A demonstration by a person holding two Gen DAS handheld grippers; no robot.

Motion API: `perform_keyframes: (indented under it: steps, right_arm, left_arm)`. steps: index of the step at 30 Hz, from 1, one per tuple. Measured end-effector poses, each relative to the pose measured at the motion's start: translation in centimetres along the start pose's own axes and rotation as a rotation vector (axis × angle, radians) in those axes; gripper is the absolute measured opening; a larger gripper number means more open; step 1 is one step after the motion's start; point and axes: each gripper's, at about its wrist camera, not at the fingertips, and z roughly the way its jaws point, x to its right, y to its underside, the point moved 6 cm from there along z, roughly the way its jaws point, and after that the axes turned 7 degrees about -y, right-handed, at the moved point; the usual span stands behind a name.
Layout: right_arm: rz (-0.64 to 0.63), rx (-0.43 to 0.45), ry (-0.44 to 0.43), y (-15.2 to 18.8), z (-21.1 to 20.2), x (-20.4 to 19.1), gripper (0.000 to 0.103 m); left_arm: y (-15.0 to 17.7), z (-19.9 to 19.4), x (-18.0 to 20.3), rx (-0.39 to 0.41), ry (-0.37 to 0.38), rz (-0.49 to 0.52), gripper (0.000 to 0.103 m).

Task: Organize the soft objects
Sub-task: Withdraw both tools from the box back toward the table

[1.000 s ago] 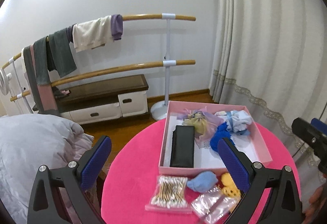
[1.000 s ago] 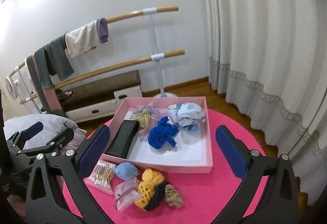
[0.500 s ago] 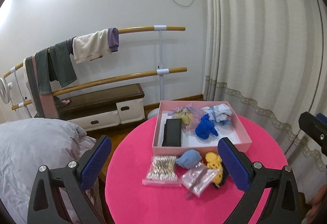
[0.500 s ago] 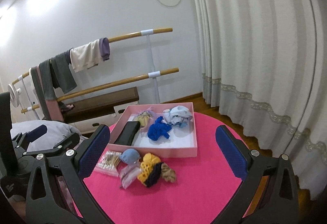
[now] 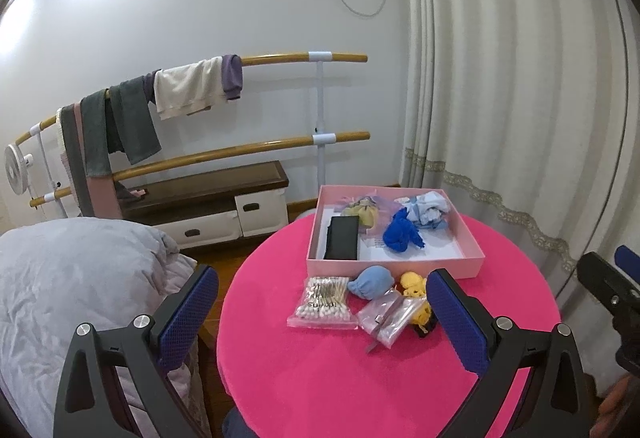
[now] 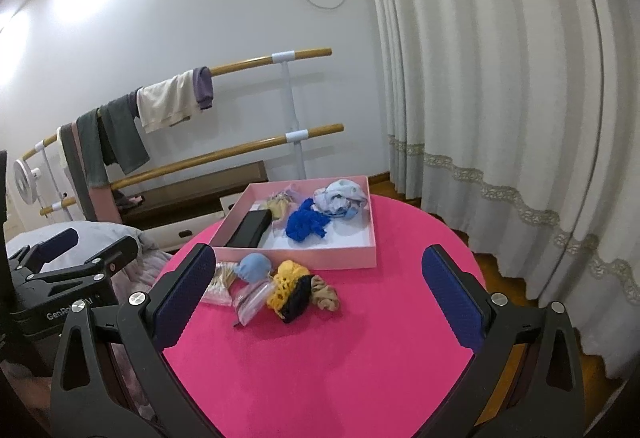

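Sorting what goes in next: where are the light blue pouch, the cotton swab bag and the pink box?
light blue pouch [image 5: 370,280], left wrist view, middle of its rounded body.
cotton swab bag [image 5: 323,302], left wrist view, centre of the bag.
pink box [image 6: 320,258], right wrist view, near outer wall.

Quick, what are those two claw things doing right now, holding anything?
Left gripper: open, holding nothing.
Right gripper: open, holding nothing.

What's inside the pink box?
The pink box holds a black case, a dark blue cloth, a light blue cloth bundle and a yellowish purple-frilled thing. Anything beneath them is hidden.
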Motion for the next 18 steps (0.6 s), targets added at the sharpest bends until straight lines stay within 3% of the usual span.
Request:
perform_keyframes:
  steps: [18]
  right_arm:
    - [-0.020, -0.002, -0.015, 0.0, -0.4, -1.2, 0.103]
  left_arm:
    - [0.6, -0.7, -1.0, 0.014, -0.003, -0.041, 0.103]
